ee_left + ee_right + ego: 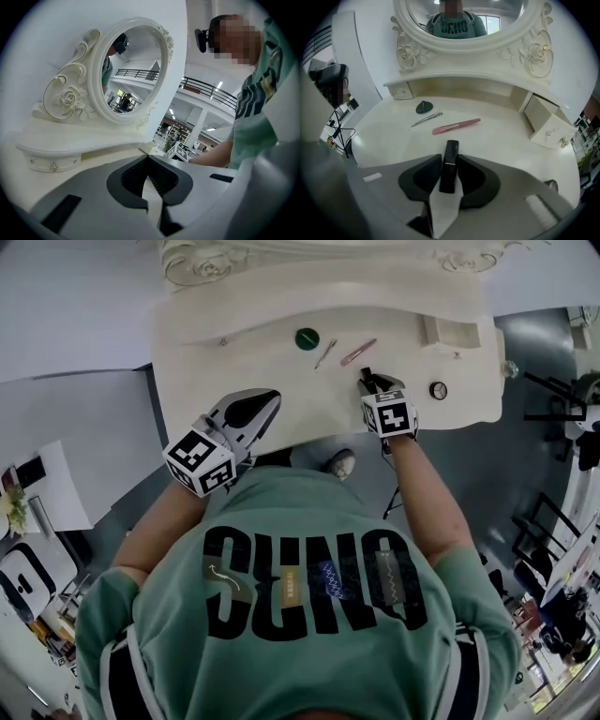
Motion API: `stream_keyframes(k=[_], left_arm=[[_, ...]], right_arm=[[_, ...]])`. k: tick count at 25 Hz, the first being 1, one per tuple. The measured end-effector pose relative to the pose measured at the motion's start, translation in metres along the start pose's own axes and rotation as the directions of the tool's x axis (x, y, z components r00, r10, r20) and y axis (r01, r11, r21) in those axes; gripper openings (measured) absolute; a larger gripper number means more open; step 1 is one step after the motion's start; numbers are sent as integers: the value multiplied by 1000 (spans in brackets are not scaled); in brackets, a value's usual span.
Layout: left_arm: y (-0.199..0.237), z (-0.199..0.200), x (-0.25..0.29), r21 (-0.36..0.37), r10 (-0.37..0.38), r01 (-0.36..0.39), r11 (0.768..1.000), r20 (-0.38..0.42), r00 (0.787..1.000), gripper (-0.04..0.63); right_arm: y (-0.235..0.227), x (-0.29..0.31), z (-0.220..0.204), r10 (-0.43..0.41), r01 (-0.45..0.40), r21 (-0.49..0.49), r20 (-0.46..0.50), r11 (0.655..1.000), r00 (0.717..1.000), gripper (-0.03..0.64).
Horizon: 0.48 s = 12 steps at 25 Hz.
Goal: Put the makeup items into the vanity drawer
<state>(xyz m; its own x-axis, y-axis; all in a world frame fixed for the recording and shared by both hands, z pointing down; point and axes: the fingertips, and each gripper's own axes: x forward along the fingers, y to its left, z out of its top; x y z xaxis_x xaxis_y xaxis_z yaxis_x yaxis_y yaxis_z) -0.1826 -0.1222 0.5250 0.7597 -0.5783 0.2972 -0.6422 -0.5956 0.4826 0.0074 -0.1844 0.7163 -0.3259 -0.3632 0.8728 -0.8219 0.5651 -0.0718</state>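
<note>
A black lipstick tube (450, 151) lies on the cream vanity top (234, 362) near its front edge. My right gripper (449, 161) points down at it, open, a fingertip on either side of the tube (367, 378). Farther back lie a pink slim stick (456, 126), a silver hair clip (425, 119) and a dark green round compact (423, 107). The small drawer (546, 123) at the right stands pulled open. My left gripper (267, 399) hovers over the vanity's front left, shut and empty, its tips (148, 157) meeting.
An ornate oval mirror (131, 70) rises at the back of the vanity. A closed small drawer (51, 164) sits at its left. A round knob-like thing (438, 390) is at the right front of the top. The person's body fills the near side.
</note>
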Motion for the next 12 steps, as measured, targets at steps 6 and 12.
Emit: stream_keyframes(k=[6,12], left_arm=[[-21,10,13,35,-43,43,998,-6,999,5],[-82,44,43,106,-154,154,982,-7,988,5]], right_arm=[[8,-27,0,61,-62,15,68,998,996,101],[-11,-141,17,58,-88,88,296,992,953,101]])
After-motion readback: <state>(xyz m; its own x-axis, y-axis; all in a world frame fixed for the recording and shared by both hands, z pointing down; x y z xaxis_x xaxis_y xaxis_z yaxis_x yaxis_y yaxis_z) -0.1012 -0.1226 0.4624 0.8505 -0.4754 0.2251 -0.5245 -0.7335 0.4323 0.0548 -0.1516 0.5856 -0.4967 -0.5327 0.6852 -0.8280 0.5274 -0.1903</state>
